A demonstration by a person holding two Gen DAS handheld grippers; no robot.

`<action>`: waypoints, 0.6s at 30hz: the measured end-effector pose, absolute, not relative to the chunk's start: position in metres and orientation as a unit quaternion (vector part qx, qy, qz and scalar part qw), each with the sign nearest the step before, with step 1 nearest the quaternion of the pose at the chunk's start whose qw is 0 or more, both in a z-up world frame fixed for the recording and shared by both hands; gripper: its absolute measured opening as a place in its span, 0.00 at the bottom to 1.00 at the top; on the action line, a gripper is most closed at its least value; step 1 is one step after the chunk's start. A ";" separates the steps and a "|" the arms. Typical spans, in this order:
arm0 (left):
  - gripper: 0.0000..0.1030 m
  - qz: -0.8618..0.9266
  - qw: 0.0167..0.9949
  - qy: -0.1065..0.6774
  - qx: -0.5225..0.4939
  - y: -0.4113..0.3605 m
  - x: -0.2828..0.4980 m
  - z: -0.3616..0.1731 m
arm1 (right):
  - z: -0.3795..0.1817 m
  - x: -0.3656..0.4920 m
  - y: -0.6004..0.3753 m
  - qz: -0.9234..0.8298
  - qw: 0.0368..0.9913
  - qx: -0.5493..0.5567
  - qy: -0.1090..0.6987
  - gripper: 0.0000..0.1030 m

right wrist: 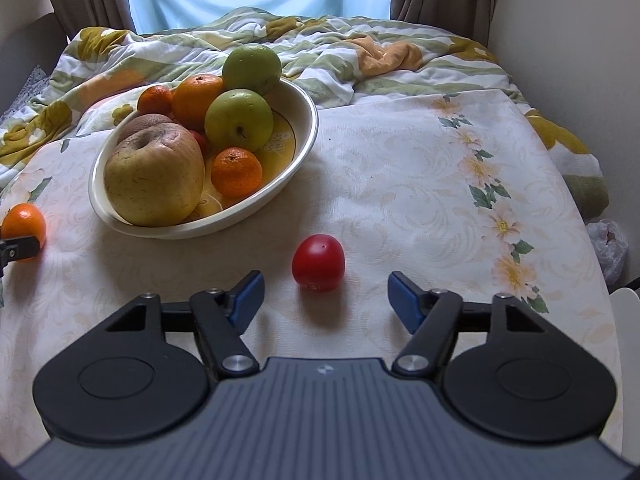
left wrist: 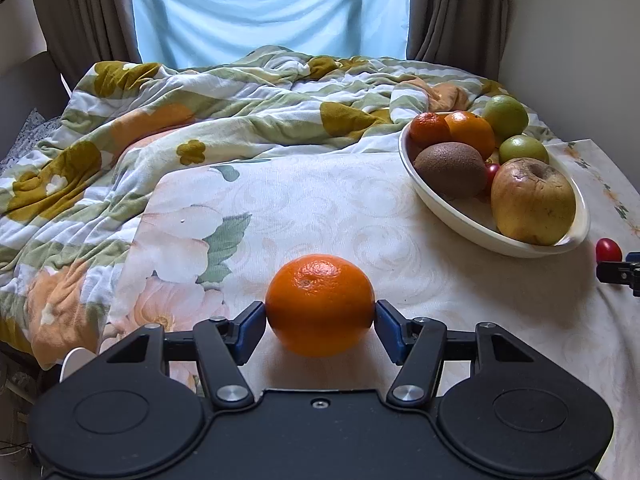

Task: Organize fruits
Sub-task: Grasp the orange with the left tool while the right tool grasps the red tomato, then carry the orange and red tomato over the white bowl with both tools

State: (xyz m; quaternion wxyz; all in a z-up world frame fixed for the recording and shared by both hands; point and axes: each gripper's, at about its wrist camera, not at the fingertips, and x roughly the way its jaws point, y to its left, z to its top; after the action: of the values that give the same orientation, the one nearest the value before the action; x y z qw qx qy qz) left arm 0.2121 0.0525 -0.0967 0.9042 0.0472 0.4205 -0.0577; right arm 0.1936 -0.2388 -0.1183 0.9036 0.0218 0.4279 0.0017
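My left gripper [left wrist: 320, 316] is shut on an orange [left wrist: 320, 304], its blue pads touching both sides just above the floral cloth; the orange also shows at the left edge of the right wrist view [right wrist: 24, 226]. My right gripper [right wrist: 326, 292] is open, its blue fingers either side of a small red tomato [right wrist: 319, 263] lying on the cloth just ahead. The tomato shows in the left wrist view [left wrist: 608, 250] too. A cream oval bowl [right wrist: 308, 136] holds a large yellowish apple [right wrist: 154, 178], green apples, oranges, mandarins and a kiwi [left wrist: 450, 168].
A rumpled floral quilt [left wrist: 160, 112] covers the bed behind the cloth-covered surface [right wrist: 400, 184]. Curtains and a bright window stand at the back. A wall runs along the right. A plastic bag [right wrist: 610, 242] lies off the right edge.
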 end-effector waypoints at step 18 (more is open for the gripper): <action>0.62 -0.060 0.910 0.409 0.037 0.046 0.184 -0.080 | -0.106 0.201 -0.233 0.021 0.909 0.024 0.416 0.42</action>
State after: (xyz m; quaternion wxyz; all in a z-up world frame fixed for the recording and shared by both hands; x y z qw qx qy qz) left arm 0.1840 0.0463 -0.0800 0.9098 0.0368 0.4091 -0.0600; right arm 0.2008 -0.2330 -0.1057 0.9088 0.0237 0.4161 0.0210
